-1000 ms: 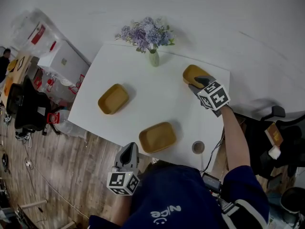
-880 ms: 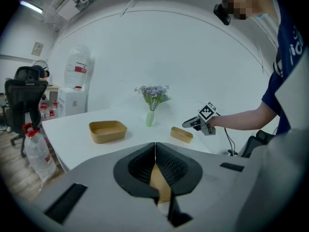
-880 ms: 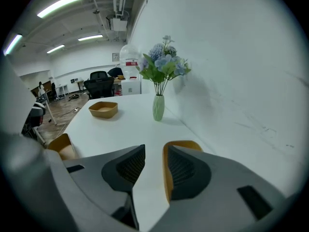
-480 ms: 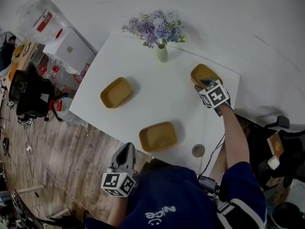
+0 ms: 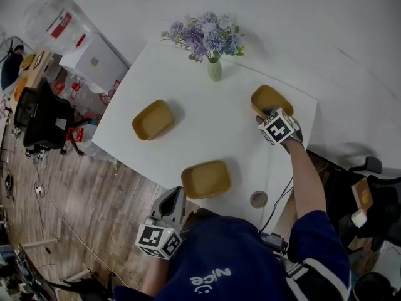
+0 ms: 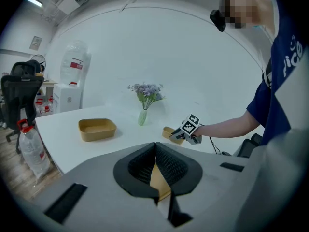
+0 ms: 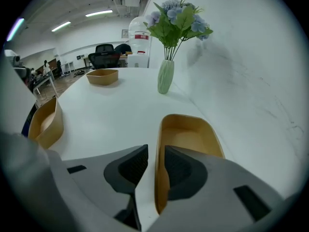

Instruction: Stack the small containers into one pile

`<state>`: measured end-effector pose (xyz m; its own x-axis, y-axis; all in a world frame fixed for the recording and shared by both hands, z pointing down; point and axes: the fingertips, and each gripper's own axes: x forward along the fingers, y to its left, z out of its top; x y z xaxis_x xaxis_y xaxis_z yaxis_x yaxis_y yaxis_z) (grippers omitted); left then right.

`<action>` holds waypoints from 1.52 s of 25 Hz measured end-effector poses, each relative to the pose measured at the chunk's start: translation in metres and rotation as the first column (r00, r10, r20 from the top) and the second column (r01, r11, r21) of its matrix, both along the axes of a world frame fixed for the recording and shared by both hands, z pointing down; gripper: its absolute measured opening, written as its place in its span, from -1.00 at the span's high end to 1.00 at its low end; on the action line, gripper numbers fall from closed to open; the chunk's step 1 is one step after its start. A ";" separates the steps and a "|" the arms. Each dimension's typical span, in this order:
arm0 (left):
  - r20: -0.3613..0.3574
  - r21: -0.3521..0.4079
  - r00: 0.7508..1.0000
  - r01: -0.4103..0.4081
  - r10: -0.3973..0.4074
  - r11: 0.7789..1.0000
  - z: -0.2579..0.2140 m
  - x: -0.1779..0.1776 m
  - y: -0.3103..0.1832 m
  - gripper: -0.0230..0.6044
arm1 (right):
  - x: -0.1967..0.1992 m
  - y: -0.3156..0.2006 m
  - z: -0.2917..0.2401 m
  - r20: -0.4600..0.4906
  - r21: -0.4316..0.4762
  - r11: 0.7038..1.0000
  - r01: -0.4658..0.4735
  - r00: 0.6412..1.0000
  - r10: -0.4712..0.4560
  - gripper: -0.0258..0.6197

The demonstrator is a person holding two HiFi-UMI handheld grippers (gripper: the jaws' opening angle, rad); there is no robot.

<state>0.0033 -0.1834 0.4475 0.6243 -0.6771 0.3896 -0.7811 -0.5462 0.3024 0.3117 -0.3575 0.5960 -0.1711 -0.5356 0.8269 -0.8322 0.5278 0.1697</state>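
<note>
Three tan containers sit on the white table [image 5: 207, 127]: one at the left [image 5: 153, 119], one at the front [image 5: 207, 179], one at the back right [image 5: 270, 99]. My right gripper [image 5: 268, 112] reaches this last container [image 7: 193, 134] from the near side. Its jaws straddle the container's left wall and are closing, with a thin gap still showing beside the wall [image 7: 155, 166]. My left gripper [image 5: 174, 197] hangs off the table's front edge, jaws shut with nothing held [image 6: 155, 151]. The other two containers show in the right gripper view, at the left [image 7: 46, 122] and far back [image 7: 102, 76].
A green vase of purple flowers [image 5: 215, 69] stands at the table's back edge, close to the back-right container. A small round object [image 5: 259, 199] lies near the front right corner. An office chair [image 5: 41, 124] and boxes stand on the floor to the left.
The right gripper has edged forward onto the back-right container's wall. The left gripper has stayed below the table's front edge. The view itself has shifted a little.
</note>
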 end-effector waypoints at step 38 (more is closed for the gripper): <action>-0.077 0.047 0.982 0.174 -0.170 0.984 -0.004 -0.064 0.034 0.86 | -0.082 0.078 -0.137 -0.313 0.257 0.893 0.370 0.906 -0.285 0.75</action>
<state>-0.0607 -0.1496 0.4435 0.5219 -0.7955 0.3079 -0.8419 -0.4223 0.3360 0.2299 -0.2800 0.4590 -0.1826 -0.7179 0.6718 -0.5236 0.6493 0.5515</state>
